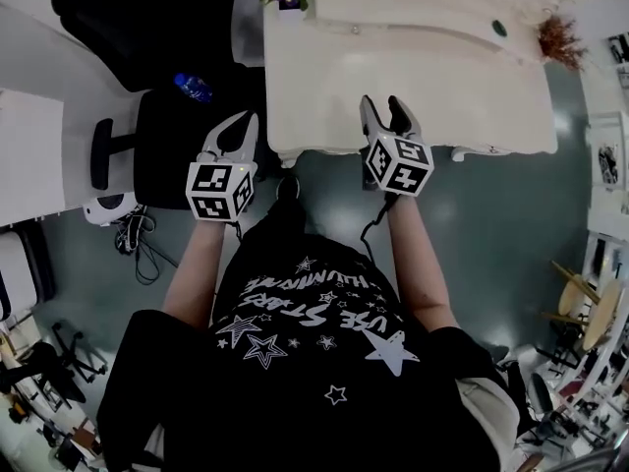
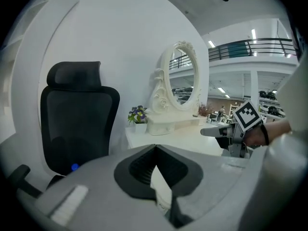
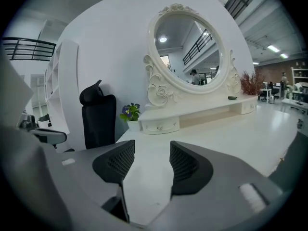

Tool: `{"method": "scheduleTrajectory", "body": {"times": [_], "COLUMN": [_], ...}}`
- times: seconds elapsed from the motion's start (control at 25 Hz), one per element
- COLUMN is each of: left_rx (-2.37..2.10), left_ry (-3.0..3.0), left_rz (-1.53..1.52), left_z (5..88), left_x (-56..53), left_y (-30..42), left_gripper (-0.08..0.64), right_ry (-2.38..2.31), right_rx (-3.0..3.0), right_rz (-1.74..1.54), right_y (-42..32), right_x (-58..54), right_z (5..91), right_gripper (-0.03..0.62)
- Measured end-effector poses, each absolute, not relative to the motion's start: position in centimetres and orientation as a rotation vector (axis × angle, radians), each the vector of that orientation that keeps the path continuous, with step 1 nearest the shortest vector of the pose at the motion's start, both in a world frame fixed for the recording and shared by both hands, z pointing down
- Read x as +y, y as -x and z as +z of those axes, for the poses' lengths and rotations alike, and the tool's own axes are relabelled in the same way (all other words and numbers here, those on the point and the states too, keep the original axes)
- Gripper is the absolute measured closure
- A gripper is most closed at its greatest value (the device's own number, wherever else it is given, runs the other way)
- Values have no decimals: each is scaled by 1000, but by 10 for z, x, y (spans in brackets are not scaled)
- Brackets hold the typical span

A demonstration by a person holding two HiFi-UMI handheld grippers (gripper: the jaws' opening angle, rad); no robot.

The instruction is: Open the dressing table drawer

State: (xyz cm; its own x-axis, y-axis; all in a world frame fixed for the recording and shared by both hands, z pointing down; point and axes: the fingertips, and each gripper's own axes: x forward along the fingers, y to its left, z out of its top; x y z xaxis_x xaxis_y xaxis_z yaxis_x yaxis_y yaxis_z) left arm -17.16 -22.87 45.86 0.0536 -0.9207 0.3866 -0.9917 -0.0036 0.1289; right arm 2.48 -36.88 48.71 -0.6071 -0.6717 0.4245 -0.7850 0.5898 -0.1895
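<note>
The right gripper (image 3: pixel 152 146) is wide open, with only bare white counter (image 3: pixel 226 134) showing between its jaws. In the head view it hangs over the counter's front edge, pointing toward 12 o'clock. The left gripper (image 2: pixel 154 149) is narrow, its jaw tips touching and nothing held between them. It sits off the counter's front left corner, at 9 o'clock from the right gripper and well apart from it, above the seat of a black chair (image 1: pixel 182 136).

From the right gripper, the drawer (image 3: pixel 161 125) lies at 12 o'clock, across the counter. It is a small one with two knobs at the left end of the raised shelf under the oval mirror (image 3: pixel 188 52), and its front sits flush, closed. Neither gripper touches it. A flower pot (image 3: pixel 130 113) with purple and yellow blooms stands just beside the drawer at its 9 o'clock, on the counter's far left corner. A bunch of reddish dried stems (image 3: pixel 249 83) stands at the shelf's other end, at 2 o'clock. A blue bottle (image 1: pixel 194 88) lies on the chair, at 11 o'clock from the left gripper.
</note>
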Motion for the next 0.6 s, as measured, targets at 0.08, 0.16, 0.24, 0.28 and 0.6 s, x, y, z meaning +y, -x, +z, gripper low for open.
{"method": "scheduleTrajectory", "body": {"times": [0.08,0.16,0.24,0.28,0.6], "left_rx": [-1898,-1868,-1842,-1830,-1763], "left_ry": [-1990,-2006,-2021,-2027,-2054], "left_rz": [261,264,268,268,261], "left_z": [460,463,465,466,481], "left_x": [-247,-263,-278,-285,-331], "left_y": [180,185,190,193,215], "left_gripper": [557,557,557,557,557], "right_ry": [-1199,-1207,-1210,-1212,-1228], "right_rx": [-2494,-2475,-2460,-2454,-2387], "right_rz": [524,521,516,514,500], "right_y": [-16,-6,3,8,40], "right_x": [-383,-396,-410,-416,-466], "right_z": [491,494,496,497,516], "right_gripper": [344,344,344,344,344]}}
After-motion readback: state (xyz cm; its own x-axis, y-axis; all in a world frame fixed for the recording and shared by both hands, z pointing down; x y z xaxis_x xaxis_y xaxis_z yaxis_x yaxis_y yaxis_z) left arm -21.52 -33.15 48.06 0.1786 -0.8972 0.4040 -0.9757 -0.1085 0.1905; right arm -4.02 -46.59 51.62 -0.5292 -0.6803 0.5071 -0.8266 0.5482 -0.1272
